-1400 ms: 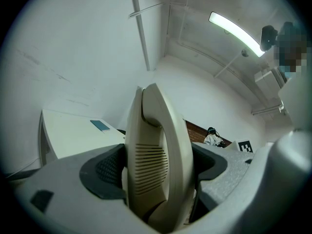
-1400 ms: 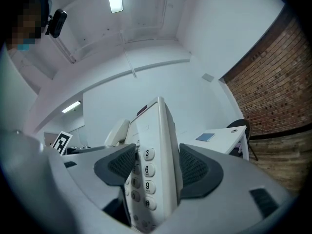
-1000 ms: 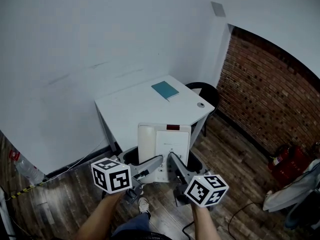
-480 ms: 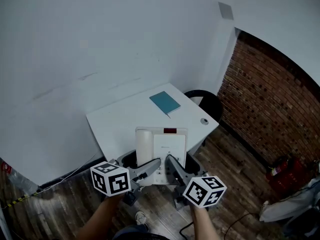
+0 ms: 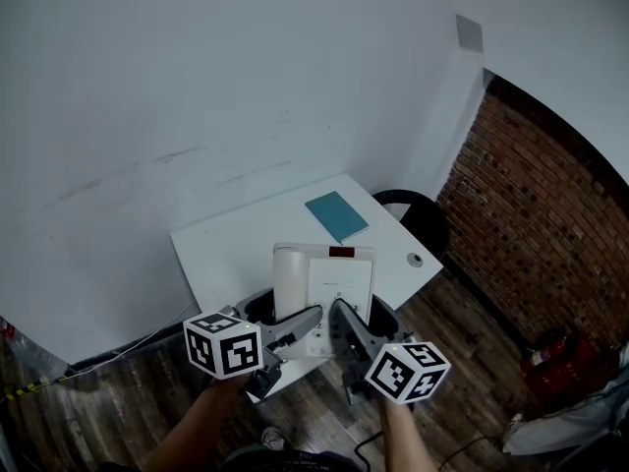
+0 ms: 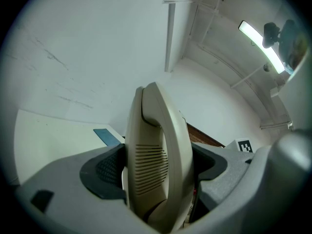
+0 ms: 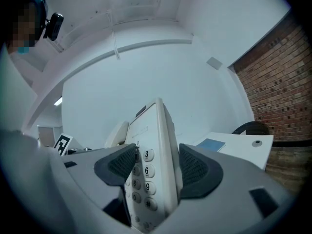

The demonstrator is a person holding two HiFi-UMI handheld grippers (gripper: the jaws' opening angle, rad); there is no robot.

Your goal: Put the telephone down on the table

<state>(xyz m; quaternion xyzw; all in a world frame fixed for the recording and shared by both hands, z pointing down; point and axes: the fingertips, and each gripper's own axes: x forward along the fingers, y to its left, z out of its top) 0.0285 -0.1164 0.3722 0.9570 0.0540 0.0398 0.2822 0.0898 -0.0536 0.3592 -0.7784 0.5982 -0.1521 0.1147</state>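
1. The left gripper (image 6: 157, 169) has its fingers (image 6: 103, 172) pinching the handset side of the telephone (image 6: 158, 130), with a dark pad pressed on each face.
2. The right gripper (image 7: 155, 168) has its fingers (image 7: 196, 169) clamped on the keypad side of the same telephone. Keys 3, 6 and 9 show beside the left pad.
3. In the head view the two grippers hold the cream telephone between them, handset on its left, above the near part of the white desk (image 5: 231, 254). Whether it touches the top cannot be told.
4. A second ago the telephone hung at the desk's near edge, partly over the wooden floor (image 5: 118, 401). Now desk surface shows on both sides of it, and the two grips are unchanged.
5. A teal notebook (image 5: 337, 215) lies by the desk's far edge.
6. A small round thing (image 5: 416, 260) sits near the right corner.
7. A black chair (image 5: 418, 216) stands just past the right edge, before a brick wall (image 5: 550, 234).
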